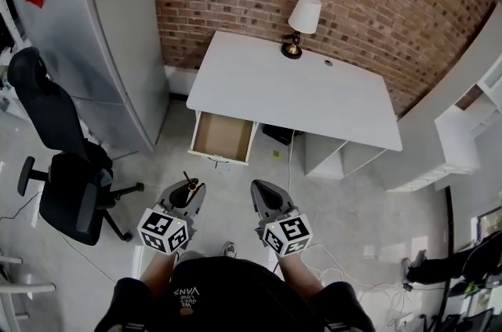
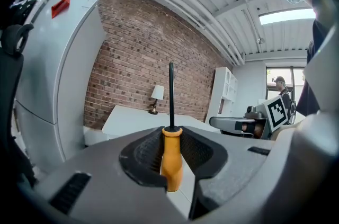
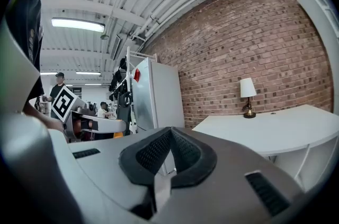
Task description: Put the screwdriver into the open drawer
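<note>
**Screwdriver's in our left gripper, drawer's straight ahead**

Starting at the left edge of the head view, we've got the black swivel office chair (image 1: 59, 173) and the tall grey fridge (image 1: 94, 32). Neither matters for this job.

Lower centre-left is our left gripper (image 1: 187, 195), clamped on the orange-handled screwdriver with the thin black shaft (image 2: 170, 143). In the left gripper view the black ribbed pads (image 2: 142, 157) squeeze the handle from both sides. The shaft stands straight up the middle of the frame, past the jaw tips and in line with them.

Up-frame from that and a touch to the right is the open shallow wooden drawer (image 1: 223, 136), pulled out of the left front of the white rectangular desk (image 1: 314, 99). This is the bit that counts. The drawer lies ahead of the held tool and well apart from it, and the shaft points roughly that way.

Across the frame the drawer sits about midway between our two grippers, so neither is really nearer. The left one has the tool, though, so it's the left's move. We reckon it needs a reach forward, then tipping the shaft down flat so the long axis lies along the drawer bottom before letting go.

Lower centre-right is our right gripper (image 1: 269, 201). Its own view shows the pads closed together with nothing between them.

Up top, a small cream-shaded table lamp (image 1: 303, 23) sits at the desk's back edge.
</note>
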